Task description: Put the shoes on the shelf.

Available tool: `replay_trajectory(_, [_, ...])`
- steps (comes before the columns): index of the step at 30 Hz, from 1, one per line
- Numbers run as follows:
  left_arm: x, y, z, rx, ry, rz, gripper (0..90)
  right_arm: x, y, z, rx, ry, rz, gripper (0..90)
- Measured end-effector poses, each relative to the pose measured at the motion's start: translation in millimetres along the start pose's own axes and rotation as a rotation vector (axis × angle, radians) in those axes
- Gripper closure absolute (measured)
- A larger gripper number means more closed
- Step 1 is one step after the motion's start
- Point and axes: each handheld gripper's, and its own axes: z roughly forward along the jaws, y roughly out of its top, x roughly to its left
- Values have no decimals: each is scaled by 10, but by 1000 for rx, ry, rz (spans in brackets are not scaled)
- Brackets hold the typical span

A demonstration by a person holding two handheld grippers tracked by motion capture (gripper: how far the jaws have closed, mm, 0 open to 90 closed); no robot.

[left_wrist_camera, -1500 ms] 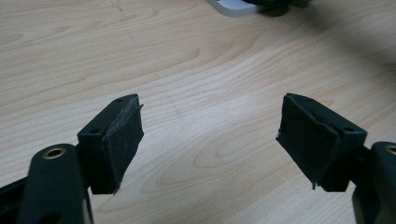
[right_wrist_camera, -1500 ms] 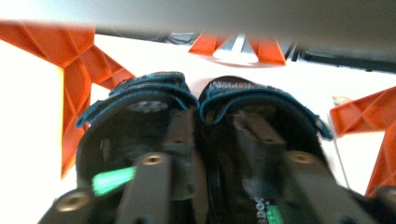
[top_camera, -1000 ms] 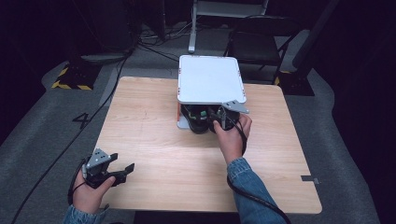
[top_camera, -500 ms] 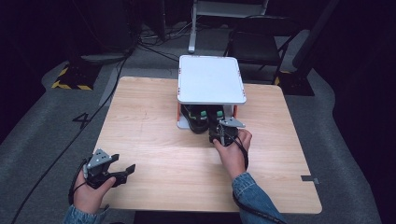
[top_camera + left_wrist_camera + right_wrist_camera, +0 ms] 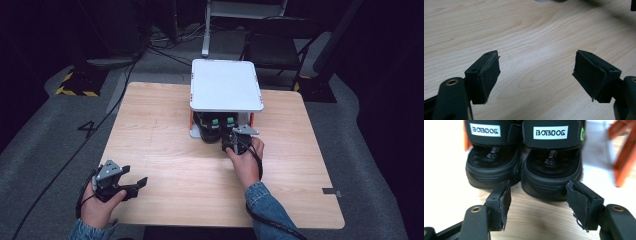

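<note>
Here your right gripper [image 5: 537, 203] sits low, jaws spread and just opened further, nothing between them; the nearer black sandal [image 5: 551, 173] lies just beyond at twelve o'clock, beside its mate [image 5: 492, 170], both under the white rack [image 5: 226, 85]. Gripping and removal remain. Your left gripper [image 5: 536, 75], jaws spread and empty, idles at seven o'clock on the wooden table [image 5: 165, 140]; grey carpet [image 5: 45, 150] and dark surroundings.

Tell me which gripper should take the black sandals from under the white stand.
Right. The right gripper sits open just before the right-hand sandal under the stand; the left gripper is open near the table's near-left corner.
</note>
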Motion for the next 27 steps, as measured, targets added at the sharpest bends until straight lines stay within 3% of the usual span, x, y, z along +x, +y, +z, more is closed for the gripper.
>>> replay_trajectory(4, [1, 0, -1, 0, -2, 1, 213, 76, 24, 25, 11, 15, -13, 357])
replay_trajectory(9, [20, -14, 3, 2, 2, -1, 213, 118, -25, -5, -6, -25, -6, 323])
replay_trajectory(14, [3, -12, 0, 3, -3, -2, 213, 363, -56, -31, -55, -63, 15, 296])
replay_trajectory(20, [8, -17, 0, 4, -4, -2, 213, 611, -36, 71, -97, -101, 10, 293])
replay_trajectory(24, [18, -27, -4, 5, -6, -1, 213, 617, -49, 185, -93, -125, 11, 305])
replay_trajectory(27, [25, -32, -1, 5, -8, -3, 213, 639, -49, 202, -105, -126, -13, 365])
